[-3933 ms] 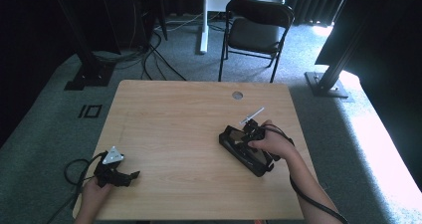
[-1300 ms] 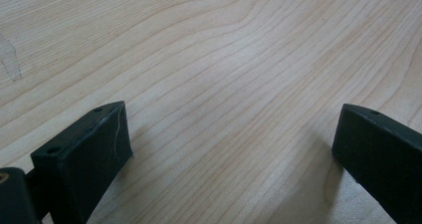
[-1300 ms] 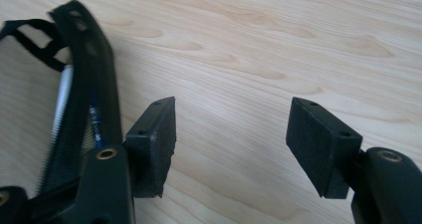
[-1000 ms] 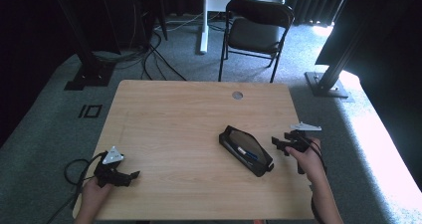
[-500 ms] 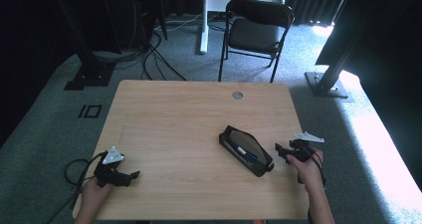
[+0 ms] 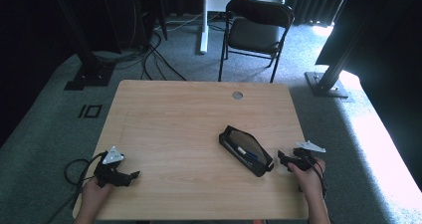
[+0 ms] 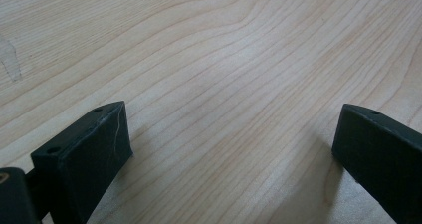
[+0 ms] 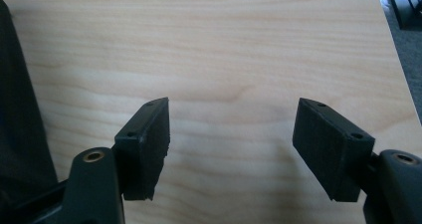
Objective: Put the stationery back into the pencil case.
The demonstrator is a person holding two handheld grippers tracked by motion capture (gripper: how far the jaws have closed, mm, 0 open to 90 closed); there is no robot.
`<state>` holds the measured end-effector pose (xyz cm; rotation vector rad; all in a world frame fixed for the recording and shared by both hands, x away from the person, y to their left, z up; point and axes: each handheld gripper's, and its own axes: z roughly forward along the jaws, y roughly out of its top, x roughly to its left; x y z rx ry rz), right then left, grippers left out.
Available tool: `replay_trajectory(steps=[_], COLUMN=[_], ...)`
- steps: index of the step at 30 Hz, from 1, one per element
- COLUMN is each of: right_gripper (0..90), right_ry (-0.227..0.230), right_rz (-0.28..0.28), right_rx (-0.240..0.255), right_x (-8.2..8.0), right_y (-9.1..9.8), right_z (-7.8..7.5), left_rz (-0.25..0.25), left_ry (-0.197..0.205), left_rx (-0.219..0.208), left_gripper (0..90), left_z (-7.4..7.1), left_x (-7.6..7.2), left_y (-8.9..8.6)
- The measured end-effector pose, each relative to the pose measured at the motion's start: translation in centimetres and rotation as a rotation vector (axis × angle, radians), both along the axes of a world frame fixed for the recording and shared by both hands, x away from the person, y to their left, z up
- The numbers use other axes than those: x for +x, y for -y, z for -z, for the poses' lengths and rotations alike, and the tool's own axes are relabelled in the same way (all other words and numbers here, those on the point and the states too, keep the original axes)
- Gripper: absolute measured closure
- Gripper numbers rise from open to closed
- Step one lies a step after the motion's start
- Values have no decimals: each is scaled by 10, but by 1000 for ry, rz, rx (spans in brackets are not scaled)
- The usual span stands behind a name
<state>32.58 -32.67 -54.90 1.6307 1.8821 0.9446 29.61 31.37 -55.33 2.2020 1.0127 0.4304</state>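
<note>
Left hand (image 6: 93, 193) is parked at the near left corner, forearm coming in from the bottom edge. The left gripper (image 6: 130, 175) sits low and points right, with its jaws wide apart and nothing between them. Right hand (image 6: 307, 176) is over at the near right edge with the wrist slightly bent. The right gripper (image 6: 281, 158) points left and its jaws have just been opening, nothing between them either.
</note>
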Motion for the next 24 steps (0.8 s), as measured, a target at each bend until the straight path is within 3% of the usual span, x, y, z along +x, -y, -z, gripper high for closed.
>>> replay_trajectory(steps=[3, 11, 20, 24], right_gripper=[303, 273, 175, 175], right_ry=[-14, -2, -17, -19], right_rz=[-4, 25, 51, 53], right_rx=[-19, -69, -71, -71], right_x=[-4, -14, -13, -12], right_y=[1, 3, 4, 4], right_z=[5, 9, 10, 10], left_rz=[0, 0, 0, 0], left_ry=[0, 0, 0, 0], left_rx=[0, 0, 0, 0], left_gripper=[22, 22, 22, 22], left_z=[0, 0, 0, 0], left_x=[0, 0, 0, 0], left_y=[0, 0, 0, 0])
